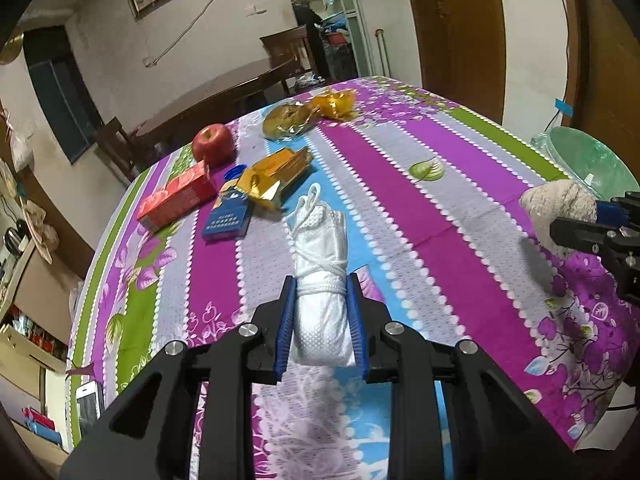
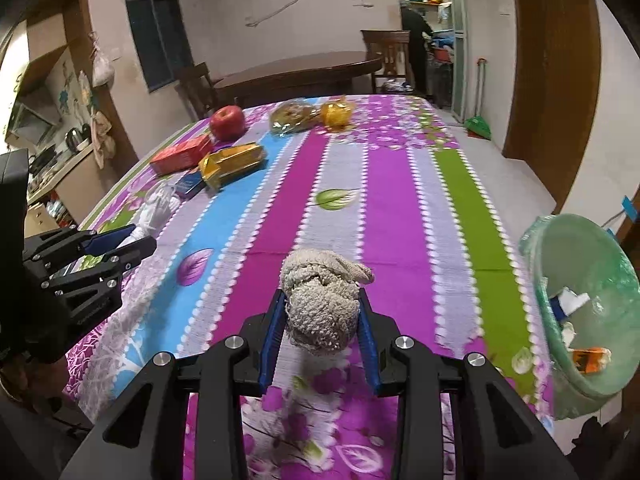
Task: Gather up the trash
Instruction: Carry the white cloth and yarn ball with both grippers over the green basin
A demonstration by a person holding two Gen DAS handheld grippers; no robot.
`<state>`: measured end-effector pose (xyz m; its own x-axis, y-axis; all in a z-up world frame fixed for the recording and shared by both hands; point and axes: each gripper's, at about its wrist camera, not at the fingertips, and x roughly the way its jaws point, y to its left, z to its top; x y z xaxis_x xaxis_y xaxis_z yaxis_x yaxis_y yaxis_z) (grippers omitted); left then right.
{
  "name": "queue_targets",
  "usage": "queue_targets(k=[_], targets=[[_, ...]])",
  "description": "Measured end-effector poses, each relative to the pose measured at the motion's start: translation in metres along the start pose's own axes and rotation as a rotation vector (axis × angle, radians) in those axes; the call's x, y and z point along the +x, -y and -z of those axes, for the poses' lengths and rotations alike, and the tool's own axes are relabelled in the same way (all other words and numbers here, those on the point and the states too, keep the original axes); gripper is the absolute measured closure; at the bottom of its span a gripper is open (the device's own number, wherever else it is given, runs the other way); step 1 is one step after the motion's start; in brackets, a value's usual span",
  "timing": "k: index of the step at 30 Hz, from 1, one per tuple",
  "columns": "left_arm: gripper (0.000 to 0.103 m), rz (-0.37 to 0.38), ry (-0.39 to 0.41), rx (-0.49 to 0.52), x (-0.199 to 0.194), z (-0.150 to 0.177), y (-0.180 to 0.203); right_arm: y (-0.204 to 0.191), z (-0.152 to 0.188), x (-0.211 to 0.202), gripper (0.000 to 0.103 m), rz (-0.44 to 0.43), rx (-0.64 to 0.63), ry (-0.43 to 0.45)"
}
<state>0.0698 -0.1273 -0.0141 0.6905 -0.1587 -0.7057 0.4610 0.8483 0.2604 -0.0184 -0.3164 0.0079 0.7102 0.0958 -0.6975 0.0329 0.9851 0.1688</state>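
Observation:
My left gripper [image 1: 321, 288] is shut on a rolled white bundle tied with cord [image 1: 320, 280], held above the striped tablecloth [image 1: 440, 208]. In the right wrist view that same gripper [image 2: 132, 240] shows at the left edge with the white bundle [image 2: 154, 210] sticking out of it. My right gripper [image 2: 322, 300] is shut on a crumpled beige cloth wad [image 2: 320, 300]; the left wrist view shows this wad [image 1: 560, 204] at the far right. A green bin lined with a plastic bag [image 2: 576, 264] stands off the table's right edge with scraps inside.
At the table's far left lie a red apple [image 1: 212, 144], a red carton [image 1: 176, 200], a blue box [image 1: 228, 222], a yellow foil packet [image 1: 276, 172], a clear bag [image 1: 286, 120] and an orange wrapper [image 1: 336, 104]. A phone [image 1: 88, 404] lies near the front left edge. A person [image 2: 416, 52] stands in the far doorway.

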Motion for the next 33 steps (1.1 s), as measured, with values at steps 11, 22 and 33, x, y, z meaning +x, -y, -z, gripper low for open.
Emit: queue_targets(k=[11, 22, 33], targets=[[0.079, 0.002, 0.073, 0.090, -0.012, -0.030, 0.038, 0.049, -0.012, -0.045, 0.067, 0.123, 0.040, 0.087], [0.079, 0.050, 0.164, 0.200, -0.027, -0.072, 0.094, 0.105, -0.022, -0.099, 0.067, 0.271, 0.058, 0.151], [0.079, 0.118, 0.236, 0.284, -0.037, -0.112, 0.153, 0.153, -0.031, -0.139, 0.067, 0.378, 0.096, 0.153]])
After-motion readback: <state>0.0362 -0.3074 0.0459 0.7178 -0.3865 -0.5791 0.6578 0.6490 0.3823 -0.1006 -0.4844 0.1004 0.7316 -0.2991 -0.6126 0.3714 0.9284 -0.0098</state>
